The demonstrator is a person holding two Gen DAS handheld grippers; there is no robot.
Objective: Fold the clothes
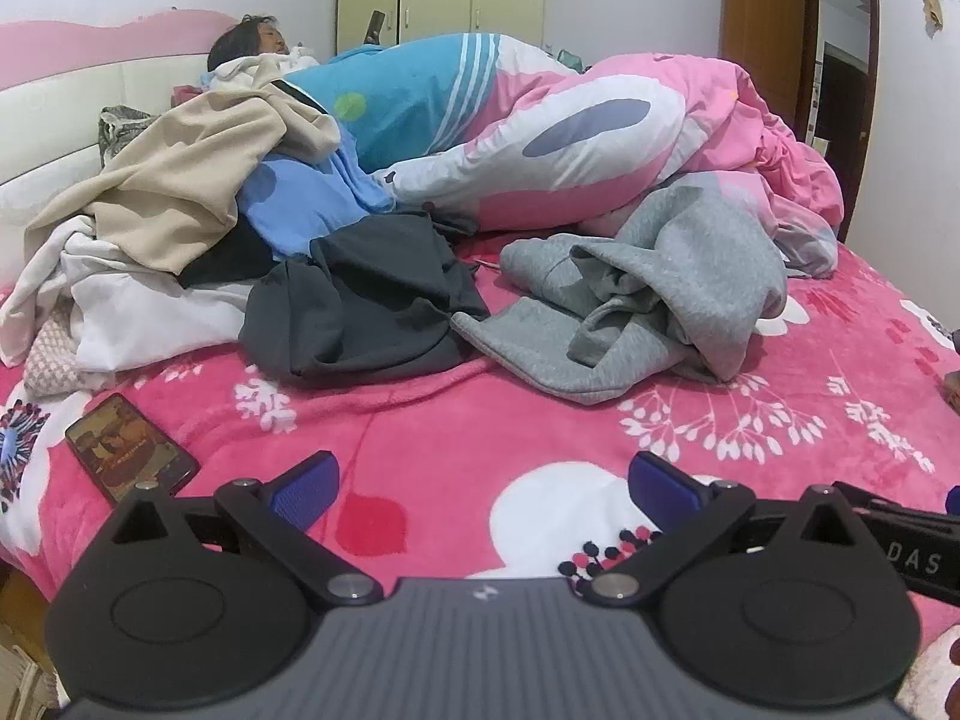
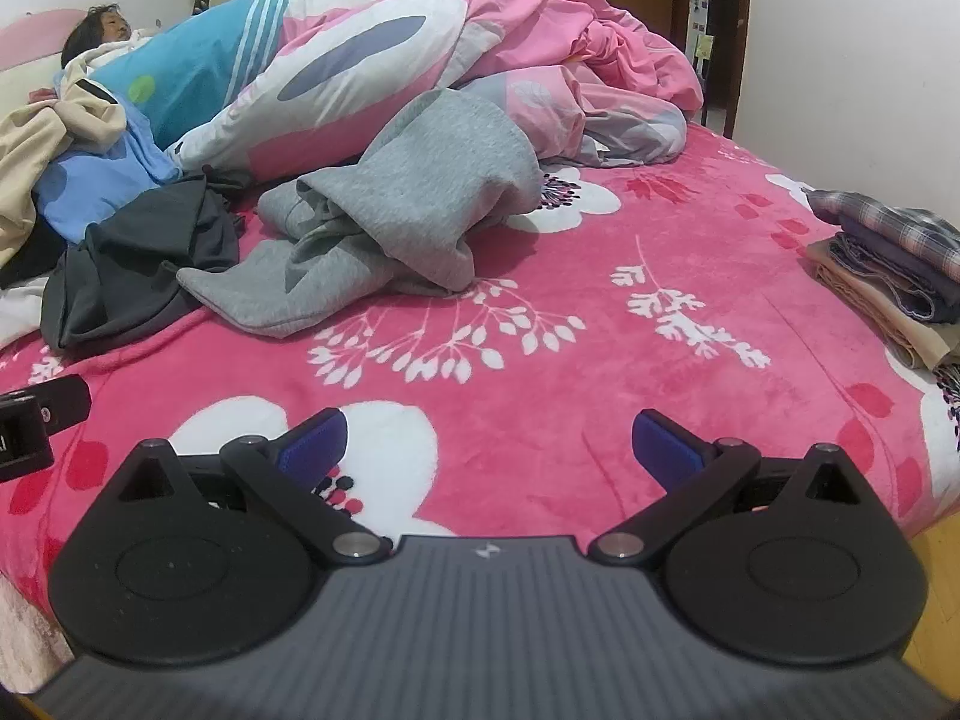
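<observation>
each gripper, left gripper (image 1: 483, 480) and right gripper (image 2: 489, 441), has a ribbed grey body, black round-lobed linkage arms with silver pivot screws, and blue textured finger pads (image 1: 303, 489).

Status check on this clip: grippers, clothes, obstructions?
Left gripper open, empty; right gripper open, empty. Grey sweatshirt crumpled, unfolded; dark garment beside it. Folded stack at right edge. Phone on blanket, near left gripper.

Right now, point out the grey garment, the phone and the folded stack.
grey garment (image 2: 420, 192): right wrist view, upper bunched fold.
phone (image 1: 129, 447): left wrist view, screen centre.
folded stack (image 2: 894, 252): right wrist view, plaid top layer.
</observation>
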